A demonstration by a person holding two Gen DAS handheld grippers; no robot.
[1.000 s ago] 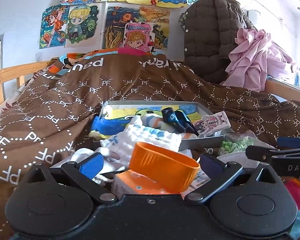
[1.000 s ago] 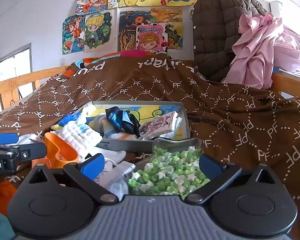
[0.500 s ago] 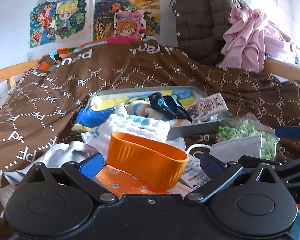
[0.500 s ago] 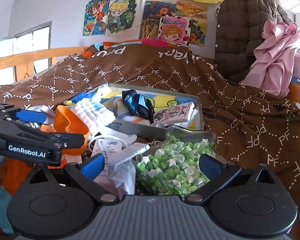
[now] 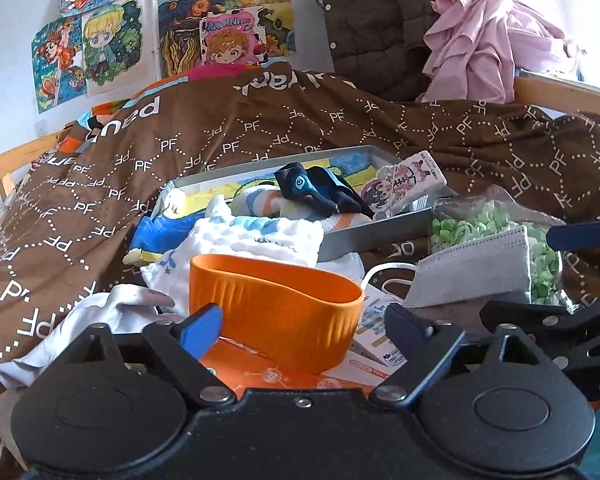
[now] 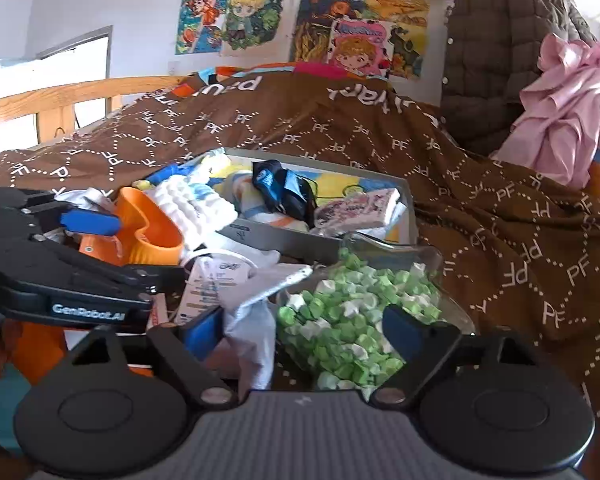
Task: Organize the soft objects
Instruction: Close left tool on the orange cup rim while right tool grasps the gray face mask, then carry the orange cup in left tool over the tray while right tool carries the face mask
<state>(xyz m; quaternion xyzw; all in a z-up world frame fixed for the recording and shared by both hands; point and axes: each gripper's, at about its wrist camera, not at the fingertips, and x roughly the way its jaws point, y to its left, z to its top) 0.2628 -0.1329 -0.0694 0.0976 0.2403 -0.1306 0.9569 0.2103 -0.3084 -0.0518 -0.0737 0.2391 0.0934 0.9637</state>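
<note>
Legible writing noted.
We read "GenRobot.AI" on left gripper [image 6: 148, 248] at nine o'clock; both grippers spread, just narrowing, right gripper [image 6: 302, 326] around star bag [image 6: 352, 320].

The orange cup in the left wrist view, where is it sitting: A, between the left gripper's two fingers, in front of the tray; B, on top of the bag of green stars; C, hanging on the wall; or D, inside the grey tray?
A: the orange cup stands between the fingers of the left gripper, nearer the camera than the grey tray, with the jaws spread either side of it.
</note>
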